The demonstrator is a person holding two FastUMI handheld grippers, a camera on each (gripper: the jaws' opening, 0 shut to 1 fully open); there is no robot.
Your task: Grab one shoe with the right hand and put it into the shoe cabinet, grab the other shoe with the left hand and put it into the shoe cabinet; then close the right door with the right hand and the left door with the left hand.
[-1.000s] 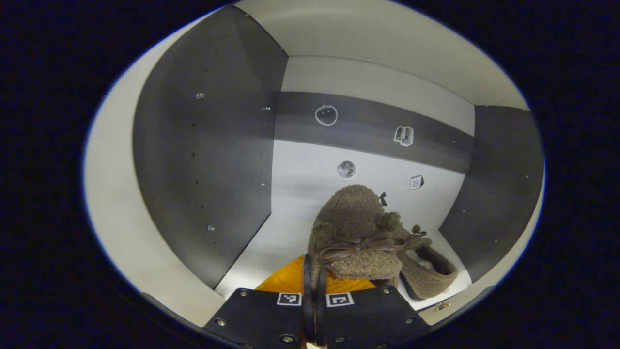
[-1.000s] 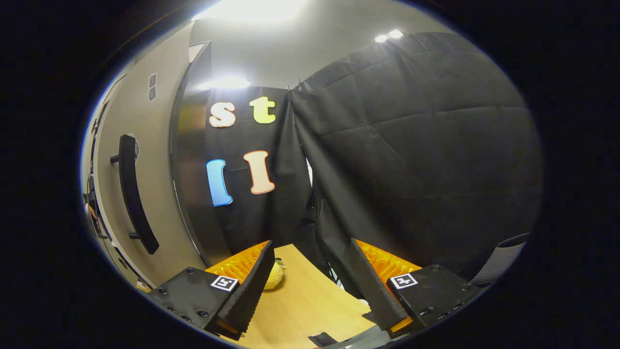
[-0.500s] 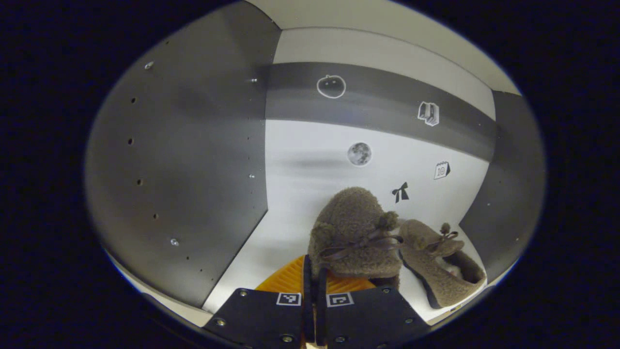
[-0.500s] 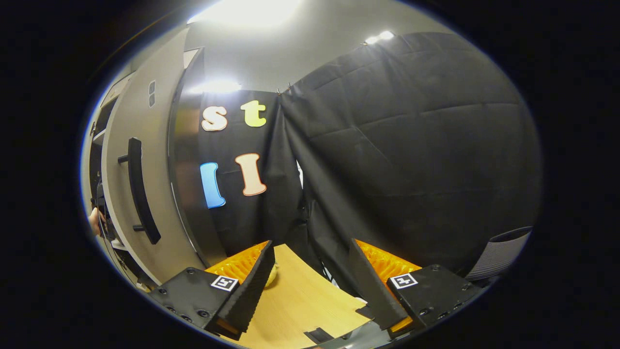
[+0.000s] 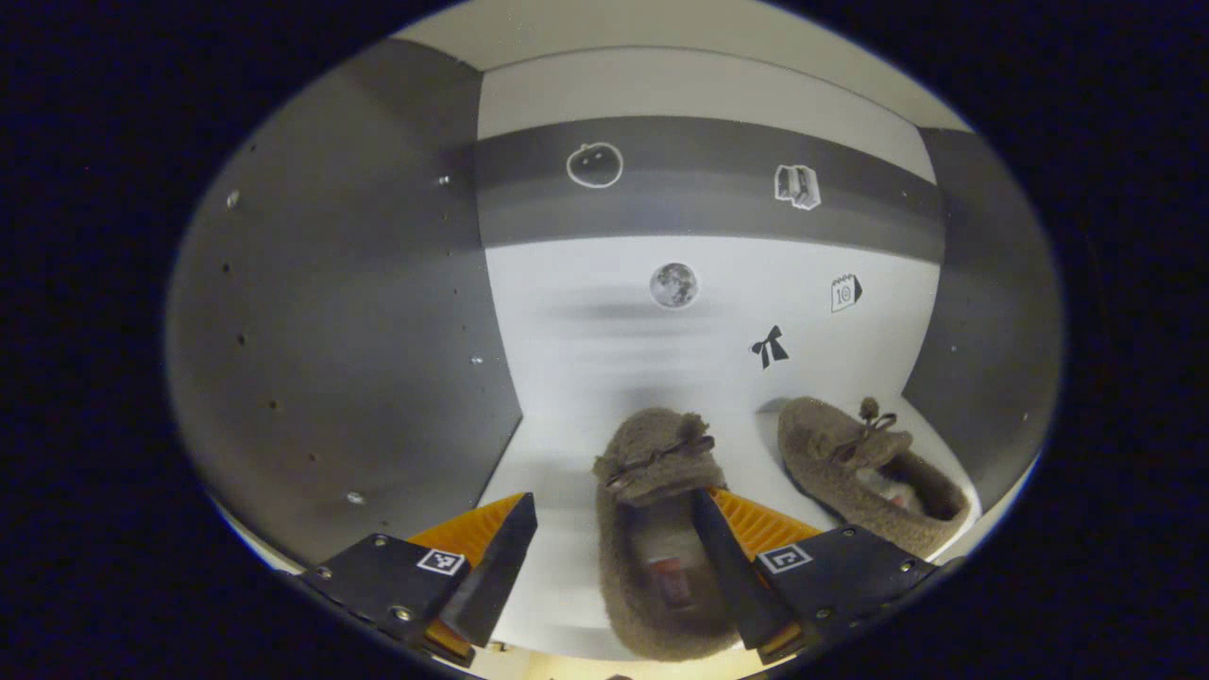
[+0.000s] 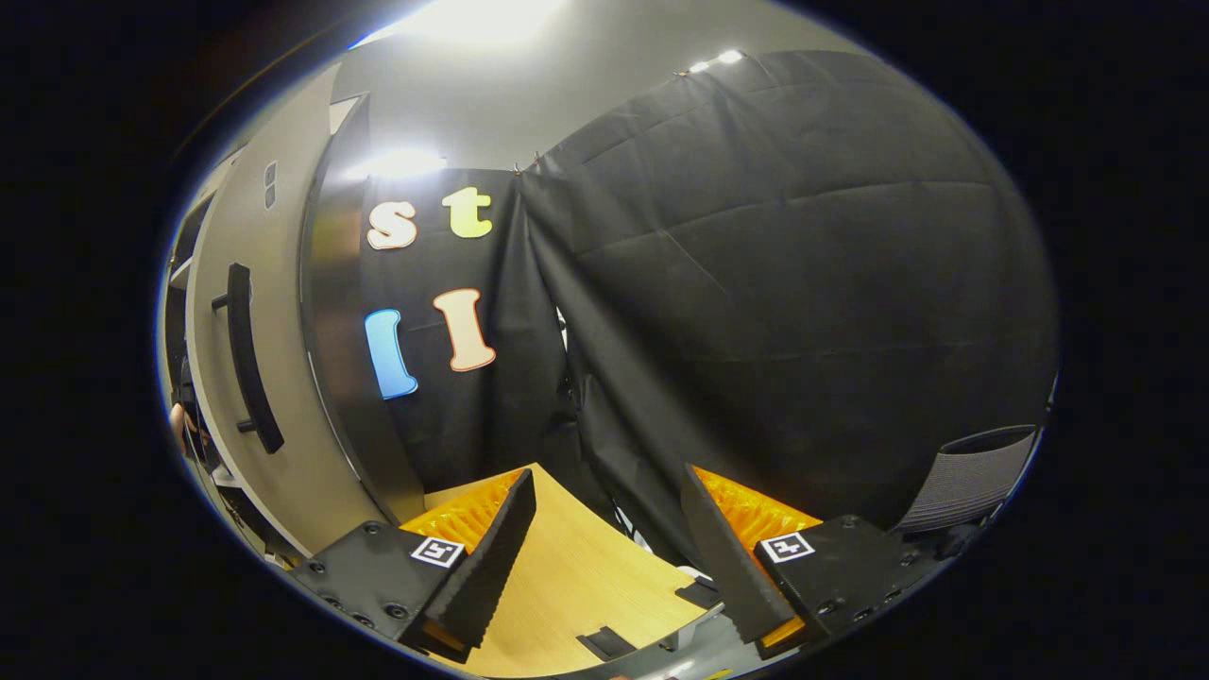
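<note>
Left gripper view, nearest: left gripper (image 5: 604,557) spread wide, holding nothing; the near shoe (image 5: 656,538) lies on the cabinet floor between the fingers, its heel end toward the camera (whether the right-side finger grazes its rim is hard to judge).
Second shoe: the other shoe (image 5: 869,472) sits to the right of the first, apart from it, angled, its heel close to the front edge.
Surface: pale cabinet floor (image 5: 557,529), bare to the left of the near shoe up to the dark side panel (image 5: 349,331).
Edges: right side panel (image 5: 982,312) stands just past the second shoe; open floor behind both shoes up to the back wall.
Back wall: white back wall (image 5: 586,349) with a dark band (image 5: 699,198) across it and small stickers (image 5: 673,285) scattered on both.
Right gripper view, nearest: right gripper (image 6: 604,552) also wide apart and empty, above a wooden table top (image 6: 576,586).
Door: open cabinet door (image 6: 274,378) at the left, with a dark bar handle (image 6: 247,368).
Room: black cloth wall (image 6: 774,302) behind the table; a mesh chair back (image 6: 973,477) at far right; ceiling lights above.
</note>
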